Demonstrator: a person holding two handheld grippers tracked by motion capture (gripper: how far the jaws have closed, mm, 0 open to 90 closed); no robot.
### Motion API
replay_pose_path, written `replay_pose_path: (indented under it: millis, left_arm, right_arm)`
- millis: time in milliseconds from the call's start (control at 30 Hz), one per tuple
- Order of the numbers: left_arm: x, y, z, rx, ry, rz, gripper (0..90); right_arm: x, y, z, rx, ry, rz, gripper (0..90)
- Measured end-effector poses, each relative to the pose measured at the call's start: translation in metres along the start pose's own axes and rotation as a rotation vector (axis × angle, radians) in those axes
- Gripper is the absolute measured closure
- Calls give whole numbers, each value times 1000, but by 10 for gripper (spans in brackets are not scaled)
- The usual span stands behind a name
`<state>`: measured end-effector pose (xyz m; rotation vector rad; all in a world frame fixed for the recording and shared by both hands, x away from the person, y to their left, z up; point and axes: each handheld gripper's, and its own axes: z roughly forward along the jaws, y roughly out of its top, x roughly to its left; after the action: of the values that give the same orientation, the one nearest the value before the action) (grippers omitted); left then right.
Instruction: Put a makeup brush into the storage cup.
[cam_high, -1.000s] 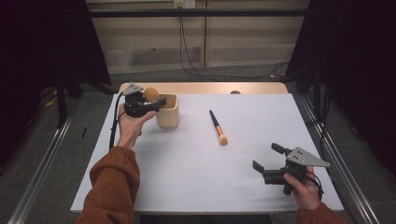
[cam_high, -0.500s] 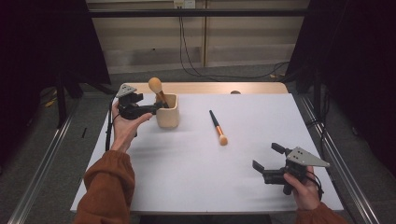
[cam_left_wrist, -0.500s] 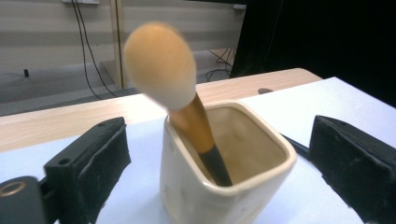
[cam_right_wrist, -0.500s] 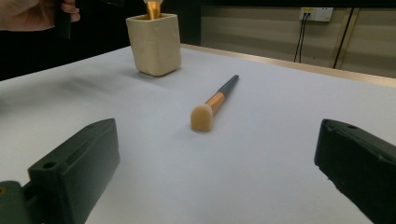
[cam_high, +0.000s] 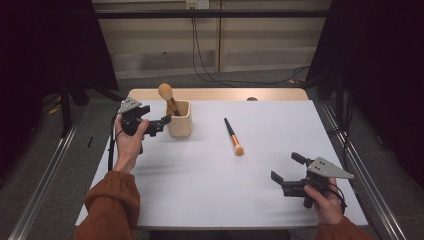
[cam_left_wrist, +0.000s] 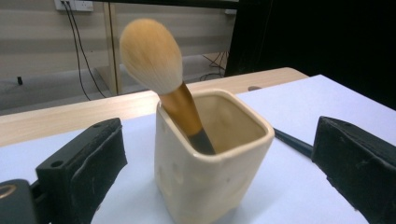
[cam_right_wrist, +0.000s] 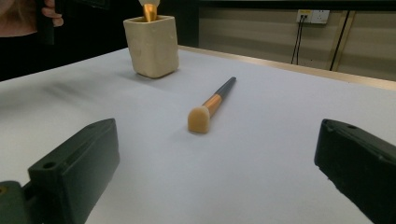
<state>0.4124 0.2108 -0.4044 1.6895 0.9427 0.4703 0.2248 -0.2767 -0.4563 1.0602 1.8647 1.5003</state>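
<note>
Beside the cup (cam_high: 179, 119), the left gripper (cam_high: 159, 123) lies level, jaws just opened.

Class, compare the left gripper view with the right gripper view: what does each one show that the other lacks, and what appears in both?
Left gripper view alone: the fluffy brush head and the cup's inside, where the handle leans. Right gripper view alone: the flat-headed brush lying whole on the table, plus the other hand. Both: the cream cup with a brush standing in it, and wall sockets behind.
</note>
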Motion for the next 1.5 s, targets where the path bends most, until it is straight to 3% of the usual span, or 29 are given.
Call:
replay_pose_path:
  millis: [167,267,333,500,967,1333,1500]
  left_arm:
    - [-5,-6,-8,-8,-4,16,30]
    - [-8,-9,-14,-40,7,25,45]
    - [-9,-12,-17,-37,-4,9,47]
    - [-17,-17,-26,-45,-19,18,41]
    - [-34,-39,-52,-51,1,69,40]
    - [-48,-52,-76,-59,-19,78,32]
    - [-53,-60,-85,-72,-4,89,33]
  right_arm:
    - [-1,0,1,2,-2,-3,0]
    - [-1,0,1,0,-8,-3,0]
    - [-1,0,1,0,-6,0,0]
    - [-2,0,0,-2,-12,4,0]
    - [-1,0,-2,-4,-15,0,0]
    - [-2,0,-3,-8,-28,6,0]
    - [-3,0,-4,-8,-34,11,0]
